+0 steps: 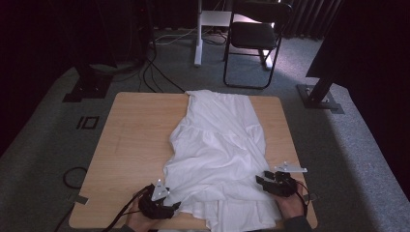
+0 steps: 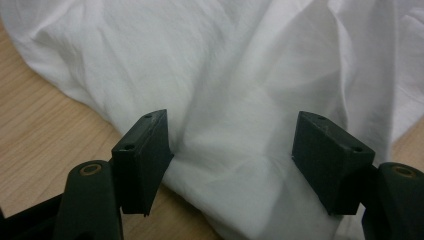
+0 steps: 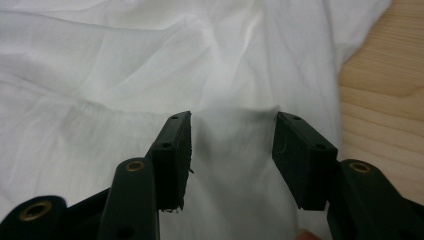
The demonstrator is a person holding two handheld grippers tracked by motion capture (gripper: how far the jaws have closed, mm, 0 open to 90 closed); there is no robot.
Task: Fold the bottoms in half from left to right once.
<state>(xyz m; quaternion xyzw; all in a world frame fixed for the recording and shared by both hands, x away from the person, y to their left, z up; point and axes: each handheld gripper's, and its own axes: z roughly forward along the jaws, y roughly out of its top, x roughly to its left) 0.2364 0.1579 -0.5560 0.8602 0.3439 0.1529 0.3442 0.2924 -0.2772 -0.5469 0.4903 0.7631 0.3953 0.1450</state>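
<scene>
- White crumpled cotton garment (image 1: 217,150), looks like a dress or long top, is spread lengthwise down the middle of the light wooden table (image 1: 130,140), with its wide hem end at the person's edge and the narrow end at the far edge.
- Step in hand, as far as I can judge: getting a grip on the two near corners, probably to flatten it out or start a fold. Nothing is pinched yet.
- Left gripper (image 2: 232,150) has its jaws spread wide, with a rumpled ridge of the cloth sitting between them right at the fabric's edge.
- Right gripper (image 3: 232,150) is also spread, jaws straddling a bit of cloth near the garment's right border, bare wood just beside it.
- Next move, I'd guess: push both in slightly so the cloth sits deep between the pads, then close. The fabric is thin and floppy, so a shallow bite could slip off.
- Pose: in the high view both hands come in low from the near edge, left hand (image 1: 145,212) at the hem's left corner, right hand (image 1: 287,200) at its right side, both angled inward toward the cloth.
</scene>
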